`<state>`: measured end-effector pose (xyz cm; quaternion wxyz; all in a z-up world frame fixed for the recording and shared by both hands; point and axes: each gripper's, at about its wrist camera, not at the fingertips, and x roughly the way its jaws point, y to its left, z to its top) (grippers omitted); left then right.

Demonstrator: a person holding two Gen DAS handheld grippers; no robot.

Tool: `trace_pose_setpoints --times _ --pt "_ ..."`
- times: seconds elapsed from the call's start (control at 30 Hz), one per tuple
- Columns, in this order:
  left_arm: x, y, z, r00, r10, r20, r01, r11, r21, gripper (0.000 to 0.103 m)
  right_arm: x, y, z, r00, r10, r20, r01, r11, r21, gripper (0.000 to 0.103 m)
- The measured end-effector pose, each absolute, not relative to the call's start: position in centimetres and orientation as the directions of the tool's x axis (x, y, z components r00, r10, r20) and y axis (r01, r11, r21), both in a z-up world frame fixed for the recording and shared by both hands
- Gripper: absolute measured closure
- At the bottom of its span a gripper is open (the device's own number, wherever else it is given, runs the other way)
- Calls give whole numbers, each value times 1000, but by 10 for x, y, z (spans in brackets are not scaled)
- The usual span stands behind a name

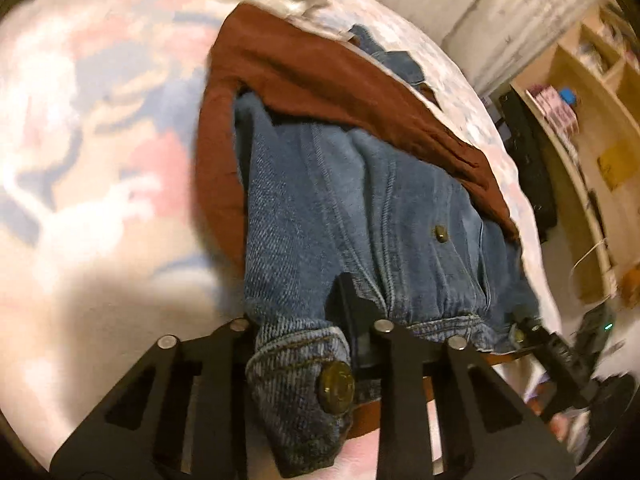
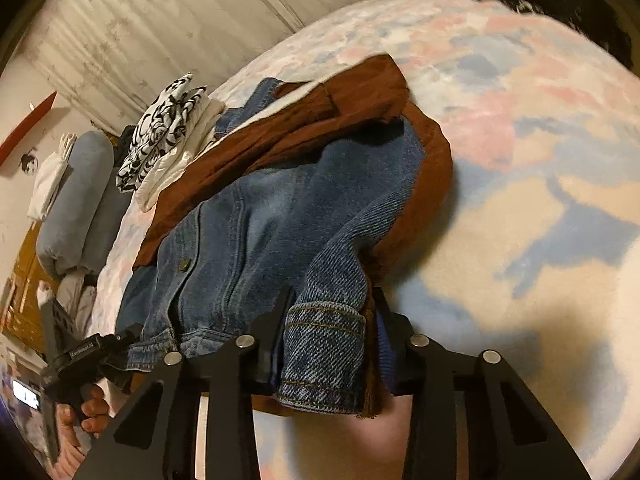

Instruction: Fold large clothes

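A blue denim jacket with a rust-brown lining lies bunched on a bed with a pastel pink and blue blanket. My left gripper is shut on a buttoned cuff of the jacket. My right gripper is shut on the other denim cuff and the brown edge beside it. The jacket hangs from both grippers back toward the bed. The right gripper also shows at the right in the left wrist view, and the left one at the left in the right wrist view.
A folded black-and-white patterned cloth on white fabric lies on the bed behind the jacket. Grey bolster pillows lie at the bed's far left. Wooden shelves and a black object stand beyond the bed's right edge. A pale curtain hangs behind.
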<state>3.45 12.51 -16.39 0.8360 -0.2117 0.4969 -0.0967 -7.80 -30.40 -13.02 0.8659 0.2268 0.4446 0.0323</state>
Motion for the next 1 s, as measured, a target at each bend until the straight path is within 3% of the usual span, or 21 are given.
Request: trace_pose_setpoints --times 0.27,0.6,1.0 --pt "10 123 -96 572 -329 -751 26 923 -385 86 -104 -289 -66 678 252 -690 59 917 393 72" --pt "-45 146 -40 541 -349 -765 107 931 -349 86 -161 -259 0 694 303 -653 -81 934 348 72" --pt "-23 149 -24 536 -360 -764 102 926 -365 86 -140 -265 10 718 314 -621 -82 924 372 71"
